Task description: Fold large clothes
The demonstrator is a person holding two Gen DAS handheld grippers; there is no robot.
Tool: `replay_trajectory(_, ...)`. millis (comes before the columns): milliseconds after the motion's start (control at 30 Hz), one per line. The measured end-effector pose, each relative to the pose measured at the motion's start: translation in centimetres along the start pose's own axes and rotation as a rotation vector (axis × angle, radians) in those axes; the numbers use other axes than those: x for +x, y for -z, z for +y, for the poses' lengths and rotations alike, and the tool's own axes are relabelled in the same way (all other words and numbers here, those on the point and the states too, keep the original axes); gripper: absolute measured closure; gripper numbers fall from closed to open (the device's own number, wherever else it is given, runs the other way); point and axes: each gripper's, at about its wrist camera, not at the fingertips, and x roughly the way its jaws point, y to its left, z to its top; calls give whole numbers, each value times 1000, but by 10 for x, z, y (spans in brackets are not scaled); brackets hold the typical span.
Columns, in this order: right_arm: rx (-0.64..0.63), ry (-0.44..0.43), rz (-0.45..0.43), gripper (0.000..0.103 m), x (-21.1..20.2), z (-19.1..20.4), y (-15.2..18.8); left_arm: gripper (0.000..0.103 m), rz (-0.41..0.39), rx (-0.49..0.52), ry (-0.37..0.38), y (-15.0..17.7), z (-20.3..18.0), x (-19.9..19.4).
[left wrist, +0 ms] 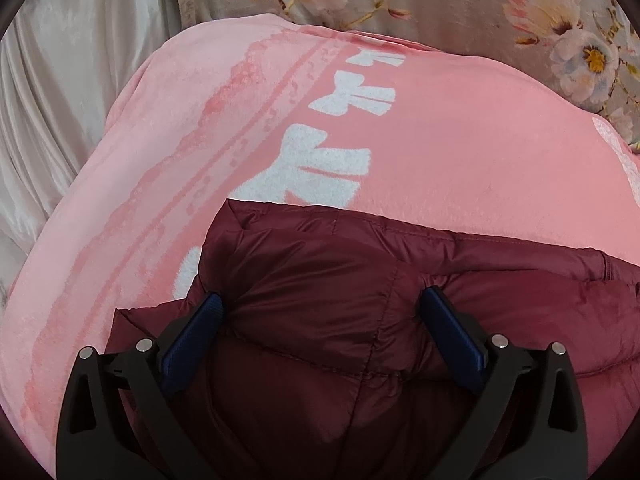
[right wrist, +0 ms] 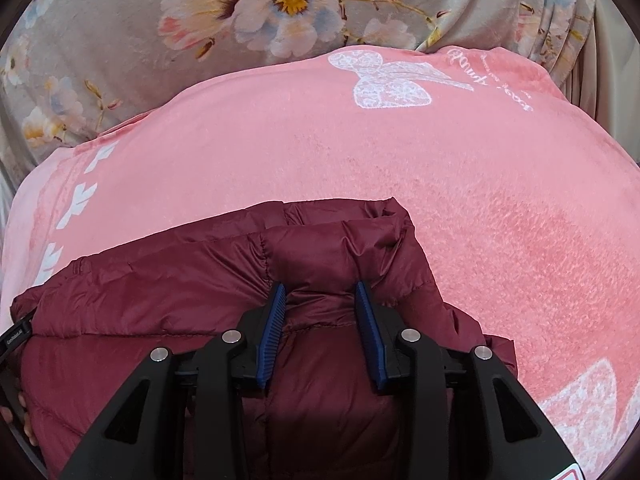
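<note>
Maroon puffer jacket [left wrist: 320,300] lies on pink blanket [left wrist: 440,140]; left gripper [left wrist: 324,312] spread wide, right gripper [right wrist: 320,308] apparently pinching a jacket fold.

1. I am seeing a pink fleece blanket [left wrist: 440,152] lying spread across most of the scene, with white bow shapes running in a line down its left side.
2. A white lace-patterned bow print [right wrist: 392,80] is showing at the blanket's far right.
3. A grey floral blanket [right wrist: 120,60] is lying beyond the pink one, along the far edge.
4. Pale satin-like fabric [left wrist: 60,100] is bunching in folds at the far left.
5. Soft, even light is falling over everything.
</note>
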Motion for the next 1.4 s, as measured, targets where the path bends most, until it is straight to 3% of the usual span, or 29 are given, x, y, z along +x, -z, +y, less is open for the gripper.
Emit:
replay_trajectory(433,12,-17,-2,66,2,-4,-2,5,1,-4,-4,0,0,3)
replay_trajectory(500,-10,15,-16,66,-9,1,-3,5,9,-6,4,-1,1,2)
replay_trajectory(633,-88,-101,-74,63,-60,36,8,5,27,-27,55,6,15,-24)
replay_trajectory(733,-211,-179,-57,63,-87,79,30,5,17,-40,72,22,30,-58)
replay_trajectory(900,-332,-295,7,70,-102,131,79,5,28,-103,69,57,71,-95)
replay_trajectory(967,-359,-305,46,89,-97,140,94,5,43,-134,50,72,92,-99)
replay_trajectory(1067,-354,-320,86,100,-87,142,114,5,89,-195,37,95,121,-97)
replay_trajectory(1167,-328,-329,96,101,-77,141,120,5,154,-261,120,113,136,-83)
replay_trajectory(1233,-333,-323,91,101,-76,143,122,5,154,-288,145,118,138,-81)
replay_trajectory(1400,-345,-314,74,101,-77,141,126,10,153,-233,183,116,110,-85)
